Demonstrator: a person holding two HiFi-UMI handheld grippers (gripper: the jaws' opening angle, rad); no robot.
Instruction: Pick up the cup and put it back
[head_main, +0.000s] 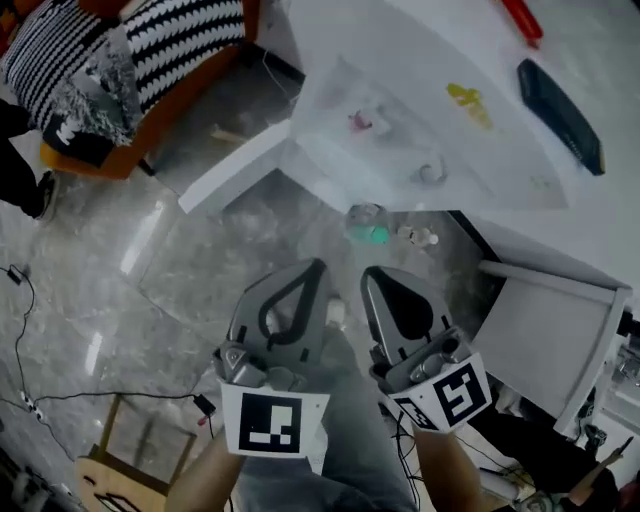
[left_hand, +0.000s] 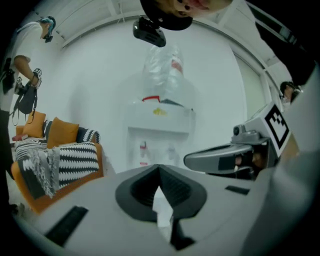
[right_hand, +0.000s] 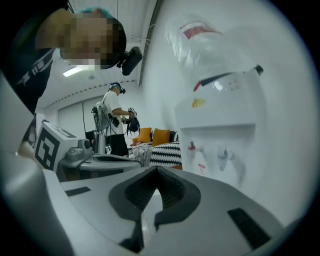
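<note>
At lower centre of the head view: left gripper (head_main: 318, 268) and right gripper (head_main: 372, 274), jaws pressed together, nothing held. Farther up, at frame centre, below the water dispenser (head_main: 400, 110): clear green-tinted item, probably the cup (head_main: 368, 226). Apparently untouched; pick-up and return both outstanding.

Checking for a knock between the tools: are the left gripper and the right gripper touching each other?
Apart. The head view shows the left gripper and the right gripper side by side, with a clear gap running between them.
</note>
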